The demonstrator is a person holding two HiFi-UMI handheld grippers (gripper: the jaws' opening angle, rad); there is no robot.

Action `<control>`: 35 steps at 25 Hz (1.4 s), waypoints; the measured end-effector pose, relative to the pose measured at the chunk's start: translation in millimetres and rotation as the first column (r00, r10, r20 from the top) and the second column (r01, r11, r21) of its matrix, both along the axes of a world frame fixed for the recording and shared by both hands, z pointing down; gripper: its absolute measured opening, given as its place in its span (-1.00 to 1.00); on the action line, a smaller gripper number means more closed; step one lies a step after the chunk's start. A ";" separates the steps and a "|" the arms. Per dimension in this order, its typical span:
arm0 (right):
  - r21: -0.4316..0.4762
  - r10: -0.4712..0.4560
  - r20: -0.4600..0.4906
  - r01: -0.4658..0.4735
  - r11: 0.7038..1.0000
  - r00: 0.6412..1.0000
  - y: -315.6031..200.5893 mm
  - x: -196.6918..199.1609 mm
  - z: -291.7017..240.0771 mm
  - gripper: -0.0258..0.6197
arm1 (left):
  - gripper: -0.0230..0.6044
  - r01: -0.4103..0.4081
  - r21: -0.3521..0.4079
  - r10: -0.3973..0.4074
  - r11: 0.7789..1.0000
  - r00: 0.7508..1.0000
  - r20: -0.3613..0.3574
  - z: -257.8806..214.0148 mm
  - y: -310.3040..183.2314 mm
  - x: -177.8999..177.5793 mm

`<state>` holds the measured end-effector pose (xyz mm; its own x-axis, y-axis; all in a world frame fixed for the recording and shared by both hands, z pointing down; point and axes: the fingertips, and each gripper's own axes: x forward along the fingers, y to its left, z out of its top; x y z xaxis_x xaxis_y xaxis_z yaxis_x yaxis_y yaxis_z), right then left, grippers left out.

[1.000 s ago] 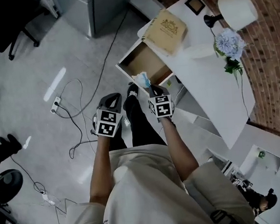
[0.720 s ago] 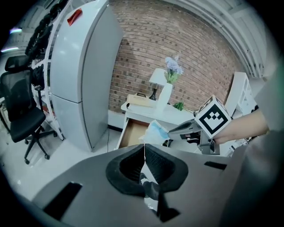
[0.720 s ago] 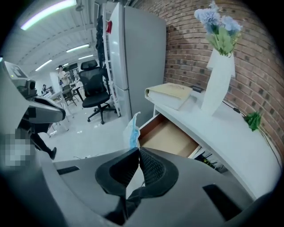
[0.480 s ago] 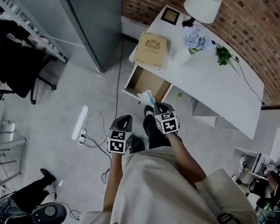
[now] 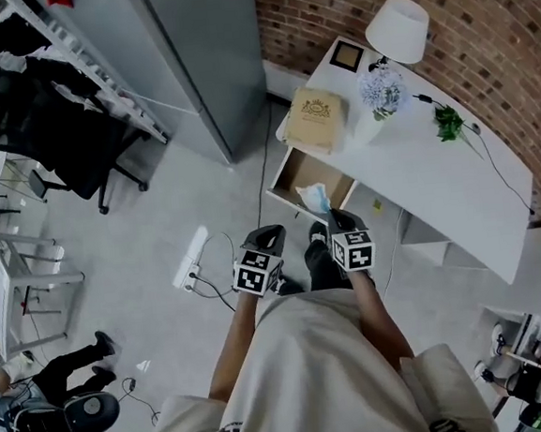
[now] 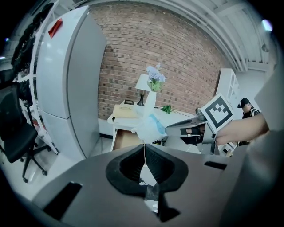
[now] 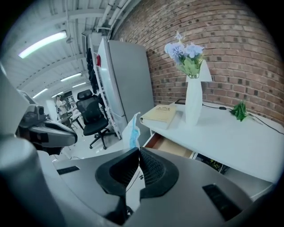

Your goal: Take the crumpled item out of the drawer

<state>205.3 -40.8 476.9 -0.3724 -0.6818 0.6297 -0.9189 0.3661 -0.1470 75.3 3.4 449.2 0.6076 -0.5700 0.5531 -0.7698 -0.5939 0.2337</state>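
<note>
A crumpled white and blue face mask hangs from my right gripper, which is shut on it just in front of the open drawer of the white desk. In the right gripper view the mask sticks up from the closed jaws, clear of the drawer. My left gripper stays beside it to the left, shut and empty. In the left gripper view the mask shows beyond the shut jaws.
A tan book, a vase of flowers and a lamp stand on the desk. A grey cabinet rises at the left, and a black chair stands further left. A power strip with cables lies on the floor.
Both grippers have drawn back from the desk with the mask still in the right one. The drawer now lies farther from the mask, and more of the room shows.
</note>
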 end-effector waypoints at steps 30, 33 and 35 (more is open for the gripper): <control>0.034 -0.043 0.044 0.042 0.999 0.998 -5.3 -19.6 -1.5 -0.82 | -0.87 0.031 0.026 -0.032 0.999 0.999 0.032 7.8 -6.2 -26.1; 0.034 -0.054 0.040 0.052 0.998 0.998 -6.7 -25.5 -1.7 -0.82 | -0.87 0.032 0.023 -0.033 0.999 0.999 0.026 8.4 -7.0 -27.6; 0.027 -0.073 0.034 0.072 0.997 0.997 -4.4 -32.3 1.9 -0.82 | -0.87 0.032 0.017 -0.032 0.999 0.999 0.020 11.3 -5.4 -28.0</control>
